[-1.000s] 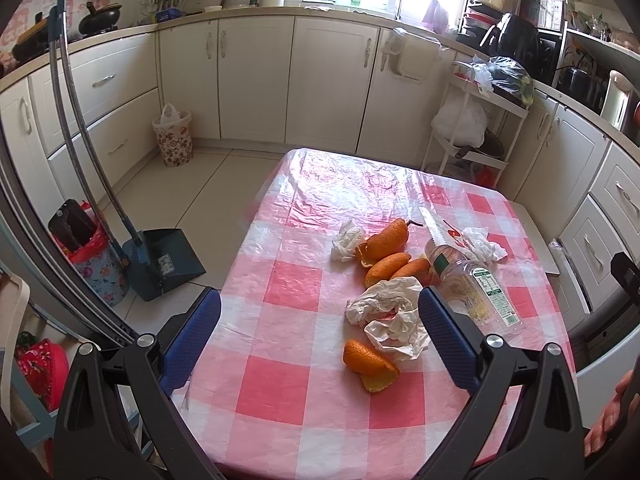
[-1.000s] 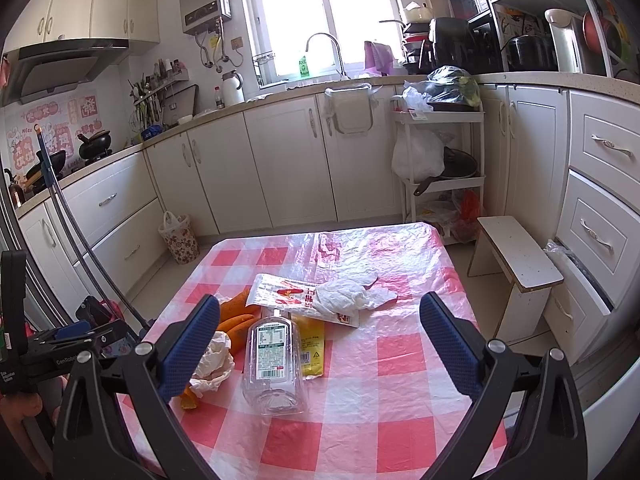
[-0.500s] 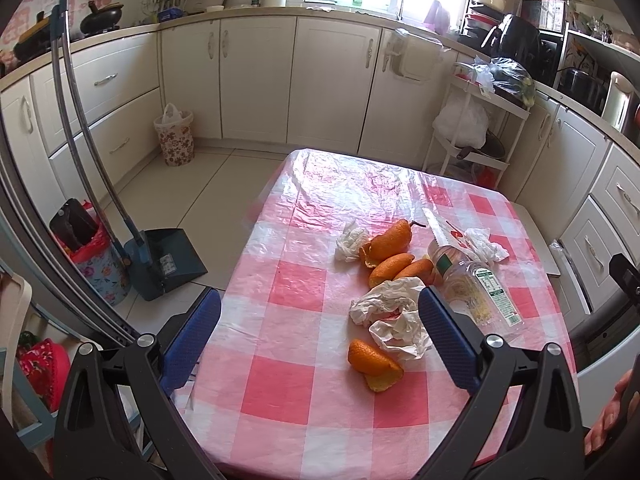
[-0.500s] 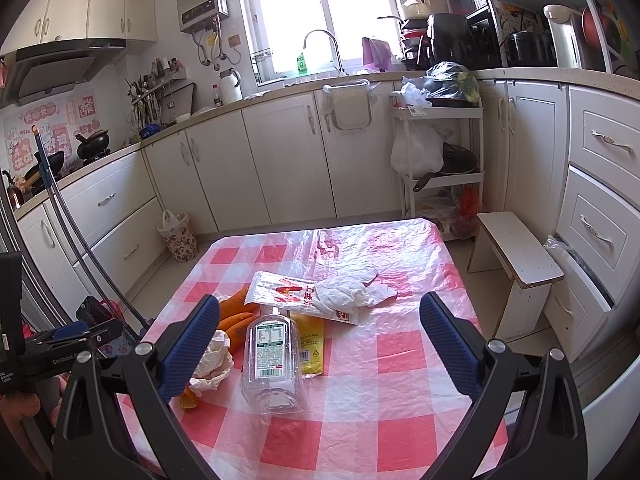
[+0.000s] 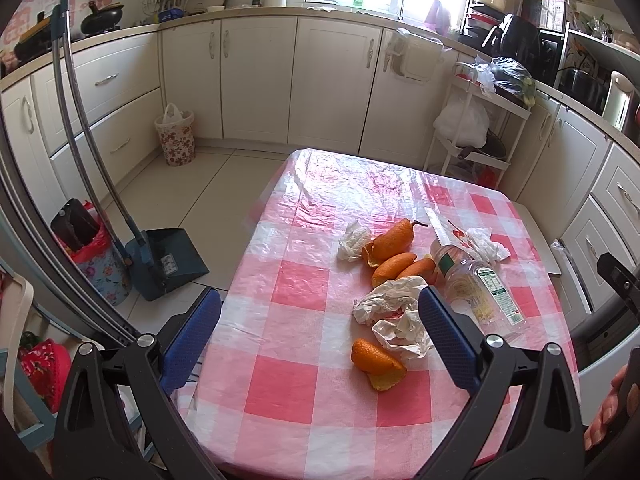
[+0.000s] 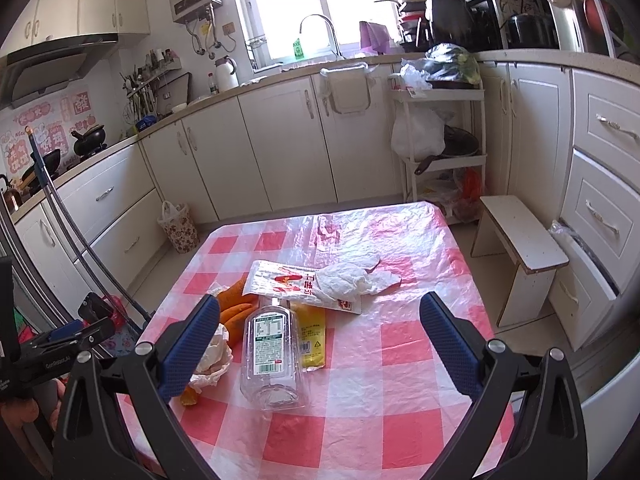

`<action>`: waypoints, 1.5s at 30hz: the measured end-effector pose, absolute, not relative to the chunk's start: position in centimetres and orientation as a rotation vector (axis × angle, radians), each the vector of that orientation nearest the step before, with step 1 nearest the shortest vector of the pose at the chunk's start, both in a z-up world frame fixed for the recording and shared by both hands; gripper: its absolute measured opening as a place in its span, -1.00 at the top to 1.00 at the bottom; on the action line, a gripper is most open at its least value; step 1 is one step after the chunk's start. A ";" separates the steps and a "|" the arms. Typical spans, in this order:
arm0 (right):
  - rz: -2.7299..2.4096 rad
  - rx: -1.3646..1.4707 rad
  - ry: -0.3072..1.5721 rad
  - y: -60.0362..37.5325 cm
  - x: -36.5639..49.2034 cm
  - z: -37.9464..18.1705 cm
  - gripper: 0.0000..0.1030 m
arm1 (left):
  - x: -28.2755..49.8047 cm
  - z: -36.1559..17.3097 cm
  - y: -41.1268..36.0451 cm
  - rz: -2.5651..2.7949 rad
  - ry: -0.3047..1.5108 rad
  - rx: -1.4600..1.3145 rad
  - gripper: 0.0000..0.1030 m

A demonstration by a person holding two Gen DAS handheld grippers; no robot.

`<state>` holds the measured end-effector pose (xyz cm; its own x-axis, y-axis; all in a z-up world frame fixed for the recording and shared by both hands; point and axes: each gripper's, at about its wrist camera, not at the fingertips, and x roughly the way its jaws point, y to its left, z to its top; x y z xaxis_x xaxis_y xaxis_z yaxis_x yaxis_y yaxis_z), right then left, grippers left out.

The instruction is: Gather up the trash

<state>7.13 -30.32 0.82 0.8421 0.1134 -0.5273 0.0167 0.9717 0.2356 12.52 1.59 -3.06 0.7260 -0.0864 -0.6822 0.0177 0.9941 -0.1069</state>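
Trash lies bunched on the right half of a pink-and-white checked table (image 5: 320,392), and both grippers hang above its near edge with nothing in them.

Seen from the left wrist, the left gripper (image 5: 318,332) has its blue pads spread wide, holding nothing. Far left on the floor stand a blue dustpan (image 5: 170,262) and a floral bin (image 5: 176,134) by the cabinets. On the table, going rightward: a small crumpled tissue (image 5: 352,240) touches a cluster of orange peels (image 5: 394,250). Nearer lie two crumpled paper wads (image 5: 390,312), the nearer one touching a lone orange peel (image 5: 376,362). Right of the peels a clear plastic bottle (image 5: 478,290) lies on its side, and beyond it a white wrapper (image 5: 486,242).

From the right wrist, the right gripper (image 6: 318,340) is likewise released, fingers wide apart. Its left finger (image 6: 188,348) partly covers a paper wad (image 6: 214,354) and the orange peels (image 6: 236,304). The clear plastic bottle (image 6: 272,354) lies between the fingers, neck pointing away, a yellow packet (image 6: 312,334) just beside it on the right. Farther off, a flat printed bag (image 6: 296,286) carries a crumpled white tissue (image 6: 352,278). A white step stool (image 6: 520,244) stands on the floor to the table's right.
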 end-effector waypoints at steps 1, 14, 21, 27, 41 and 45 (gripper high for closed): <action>0.052 0.247 0.580 -30.5 7.6 0.6 -0.86 | 12.5 -3.1 1.6 -0.058 0.757 -0.095 -0.85; 0.044 0.240 0.641 -30.3 9.6 -0.3 -0.86 | 12.3 -3.3 2.7 -0.056 0.763 -0.100 -0.85; 0.039 0.264 0.659 -30.8 10.2 -0.6 -0.86 | 12.7 -3.6 3.7 -0.050 0.786 -0.153 -0.85; 0.039 0.285 0.657 -31.2 10.1 -0.6 -0.86 | 13.1 -3.8 4.7 -0.044 0.806 -0.205 -0.85; 0.038 0.281 0.654 -31.3 10.0 -0.5 -0.86 | 13.1 -3.7 4.6 -0.042 0.804 -0.193 -0.85; 0.038 0.280 0.655 -31.2 10.0 -0.5 -0.86 | 13.0 -3.7 4.6 -0.041 0.805 -0.195 -0.85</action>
<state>10.02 -31.19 -0.49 0.7940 0.1225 -0.5954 0.0531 0.9618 0.2687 13.05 4.59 -3.71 0.6933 -0.1106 -0.7121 -0.0377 0.9812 -0.1891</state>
